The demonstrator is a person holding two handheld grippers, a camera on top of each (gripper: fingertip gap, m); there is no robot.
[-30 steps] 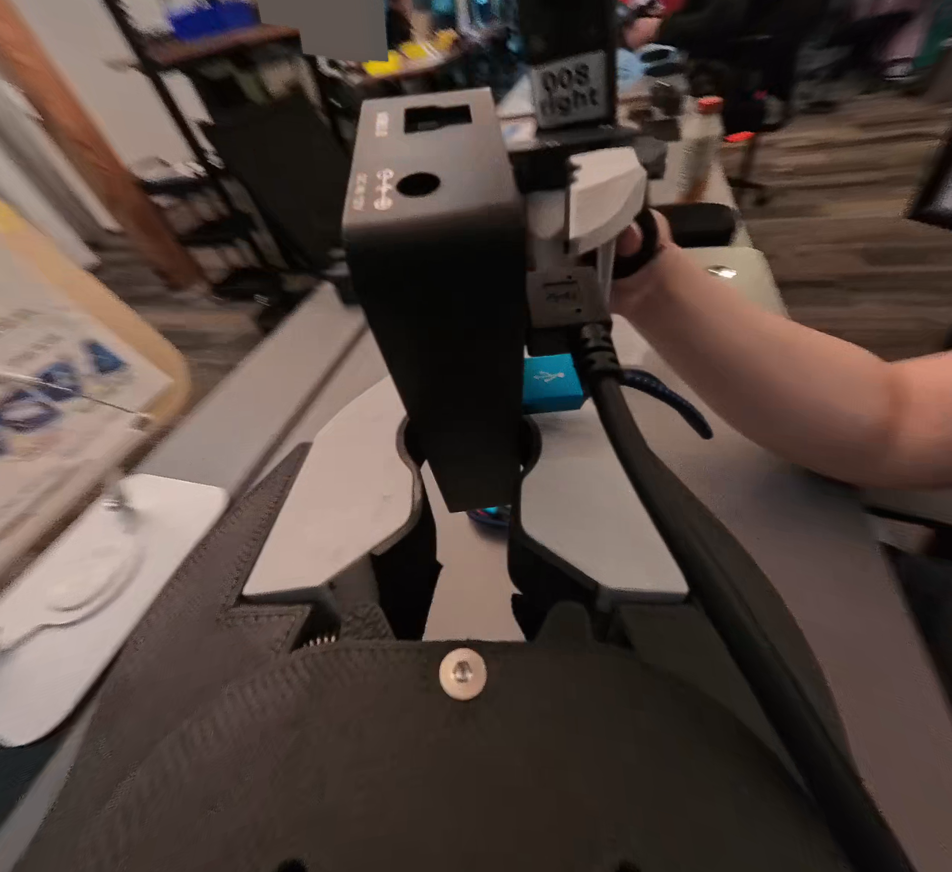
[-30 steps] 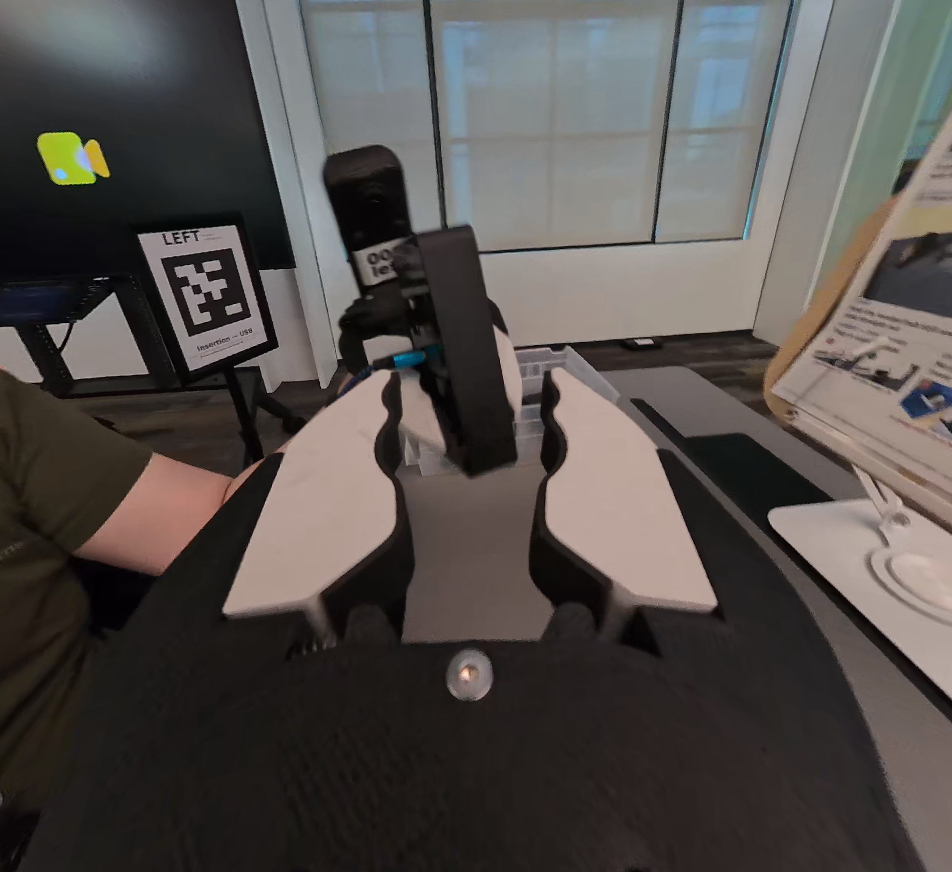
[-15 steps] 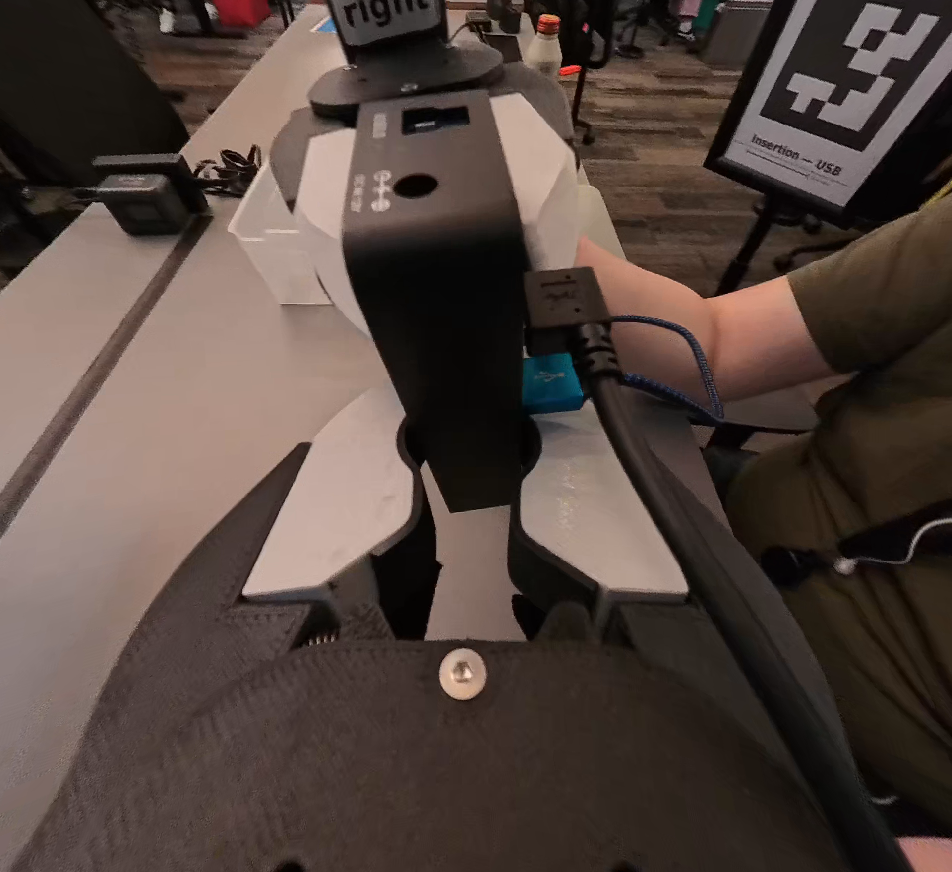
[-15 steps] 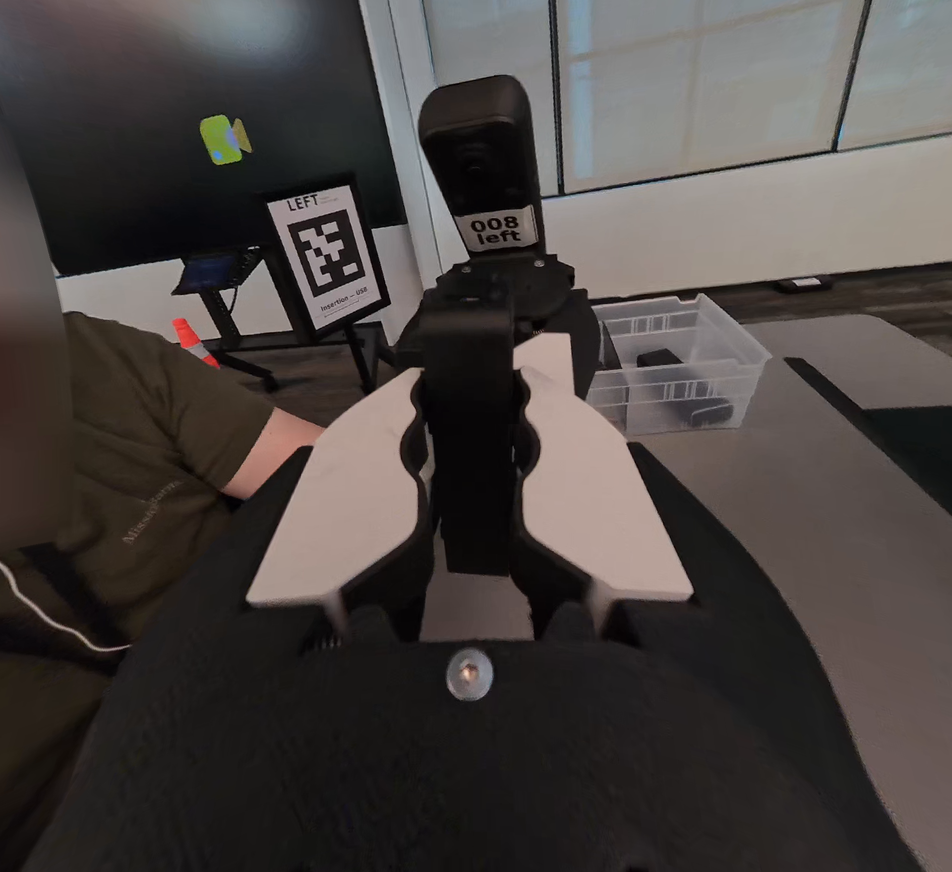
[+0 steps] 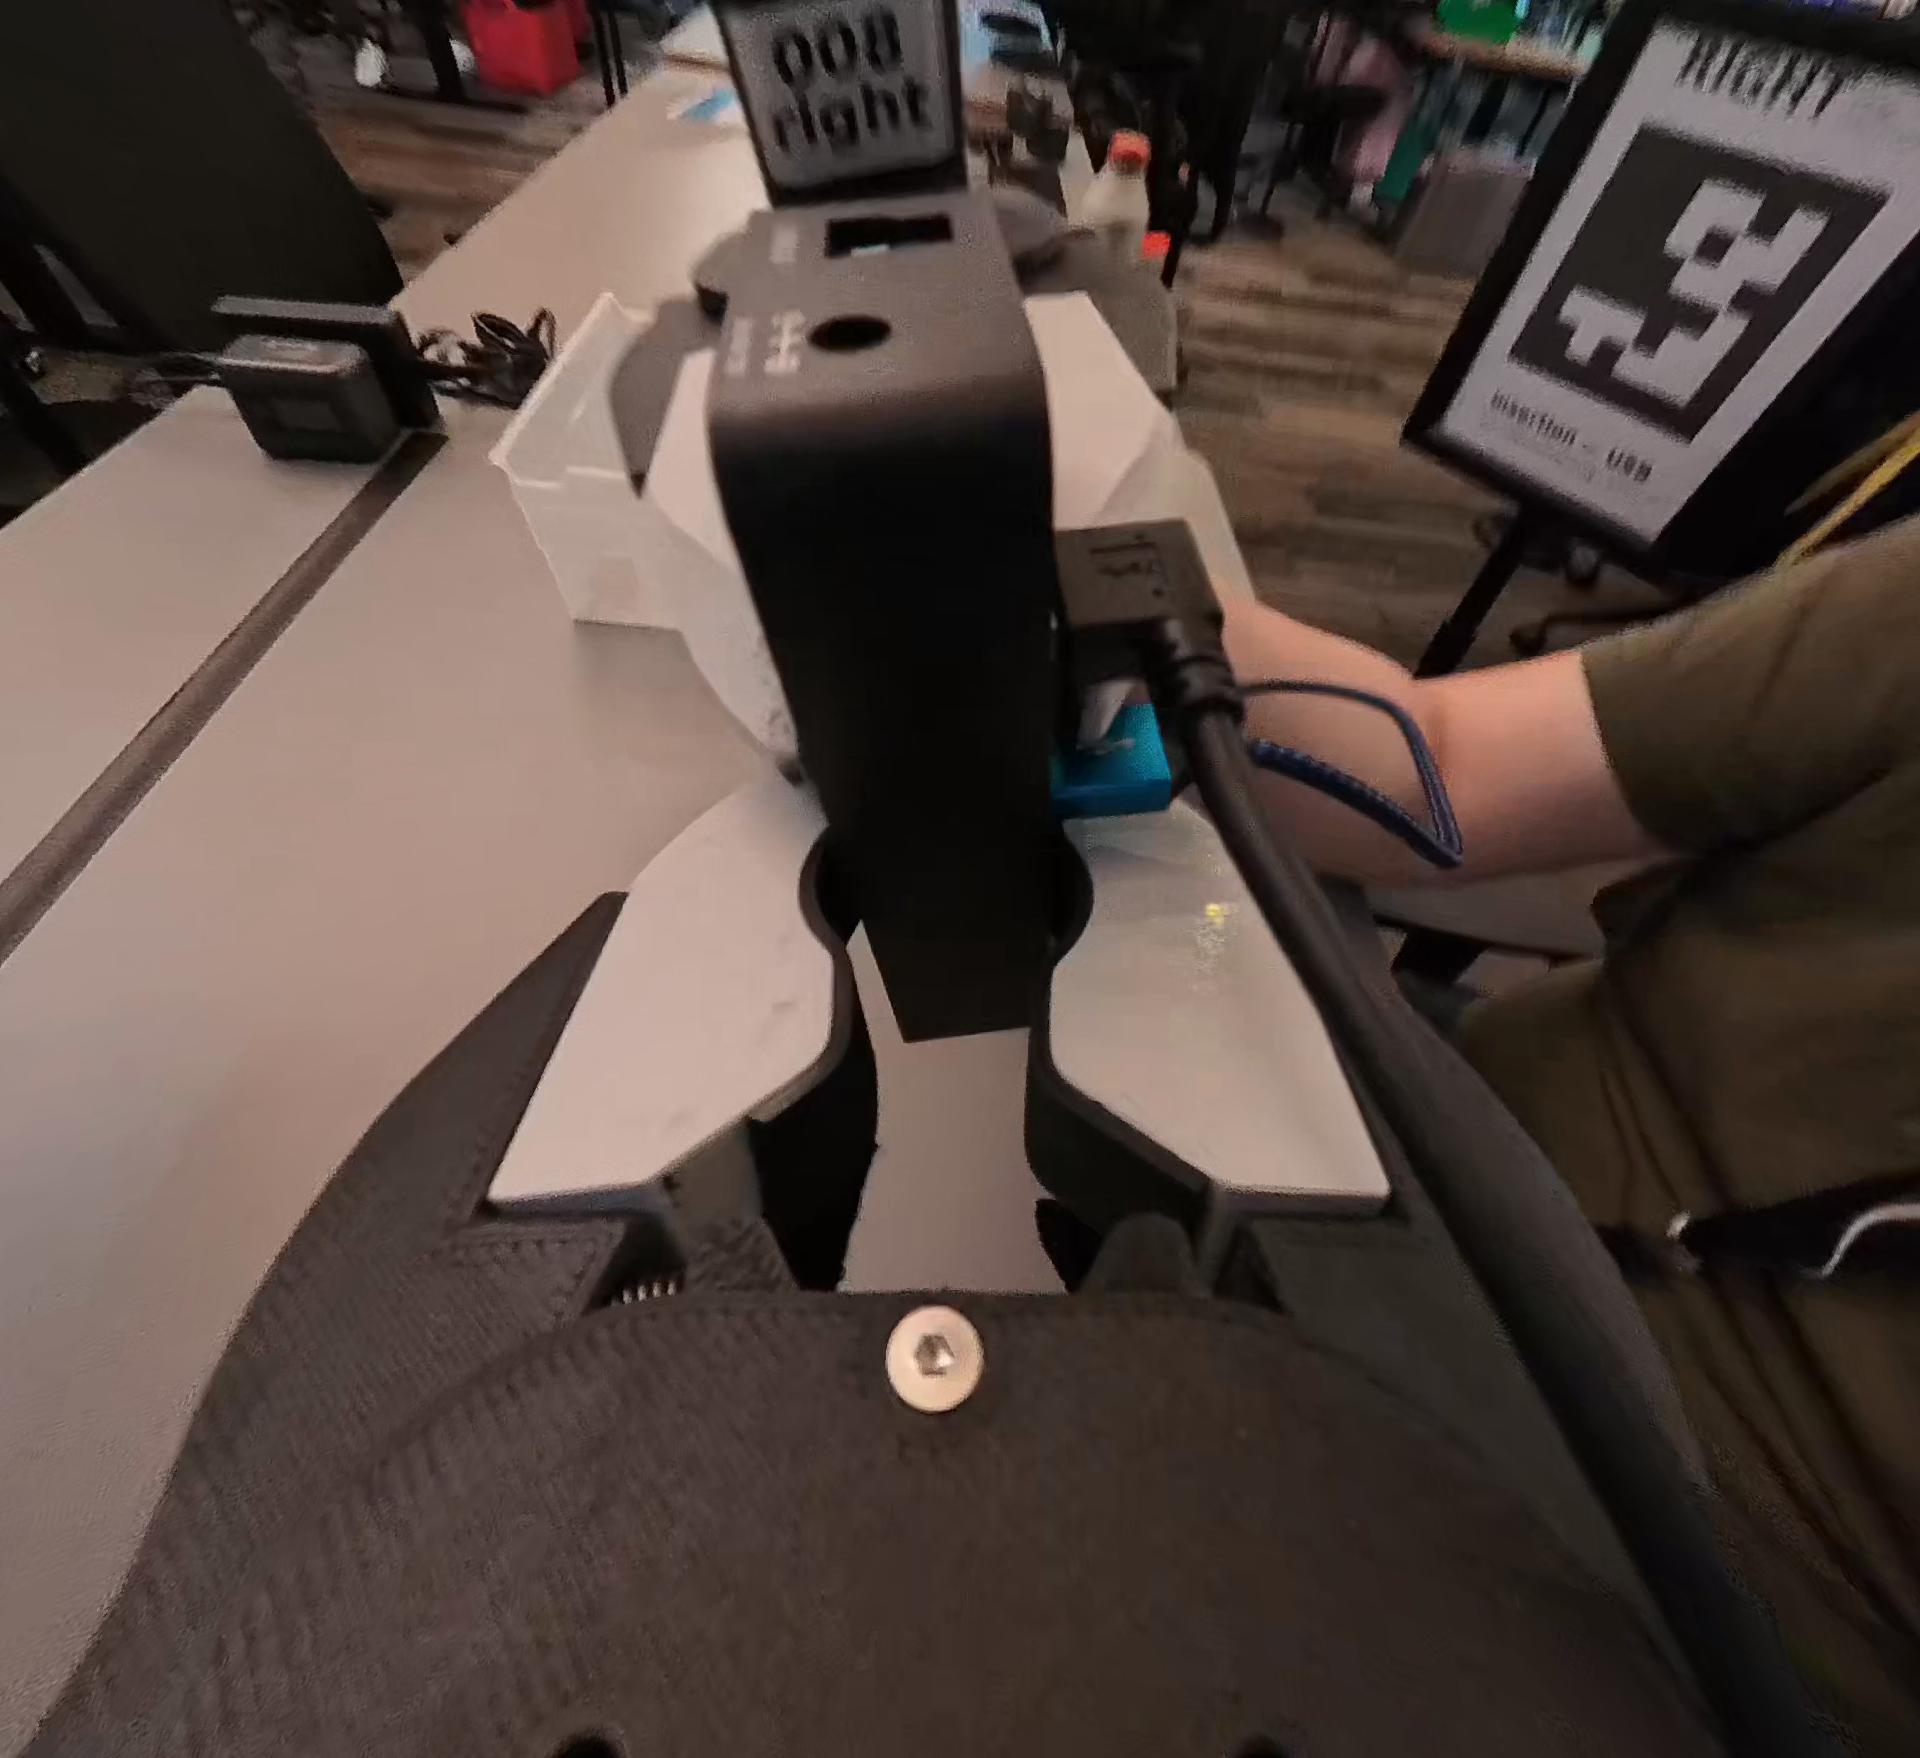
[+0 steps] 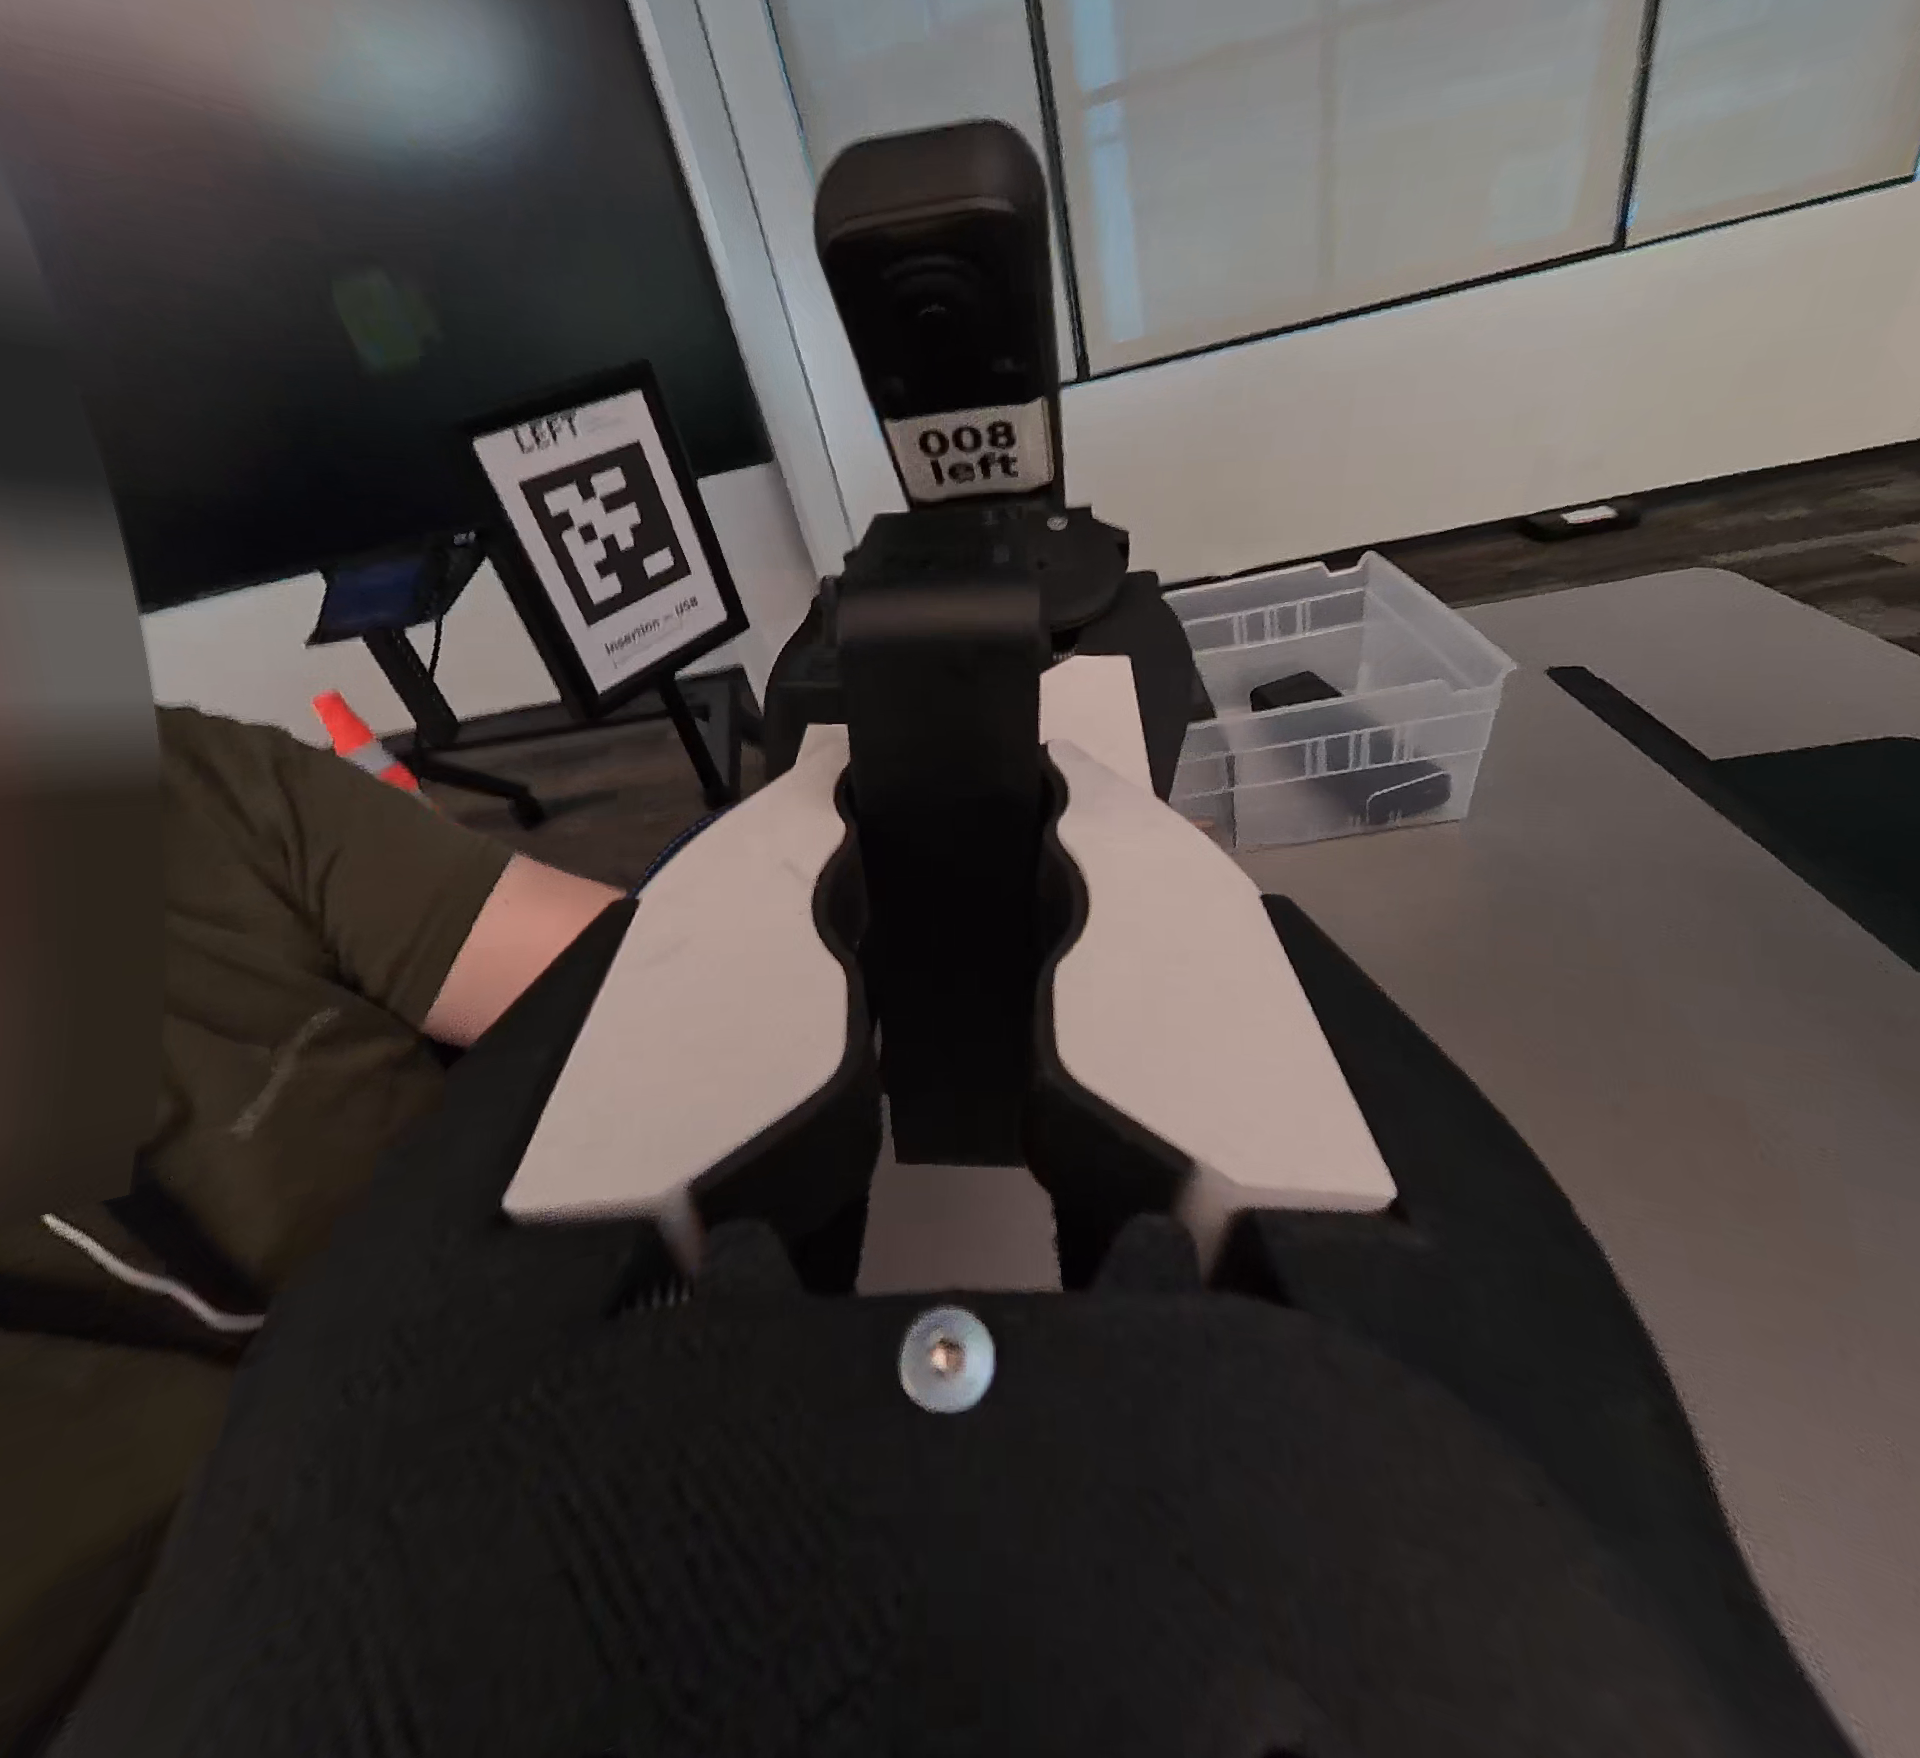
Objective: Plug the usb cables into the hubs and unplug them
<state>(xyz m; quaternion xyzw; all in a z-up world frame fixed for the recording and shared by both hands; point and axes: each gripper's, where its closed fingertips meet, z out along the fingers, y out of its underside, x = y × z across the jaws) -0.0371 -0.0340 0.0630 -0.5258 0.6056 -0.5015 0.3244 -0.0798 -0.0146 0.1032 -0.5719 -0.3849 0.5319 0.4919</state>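
A: Left wrist view: the left gripper (image 5: 940, 939) has its fingers (image 5: 686, 1002) closed on the lower end of the black hub (image 5: 883, 628), held above the worktop (image 5: 260, 773). The black plug (image 5: 1132, 576) and blue plug (image 5: 1117, 763) sit in its right side.

B: What differs from a second ago?

A: The right gripper (image 6: 951, 960), then spread apart short of the hub, now clamps its far end, fingers (image 6: 707, 1002) pressed to both faces. The clear bin (image 6: 1455, 669) lies near the worktop's far edge.

B: Meaning?

A: Probably a two-handed brace or hand-over, not yet an unplugging; neither plug is gripped.
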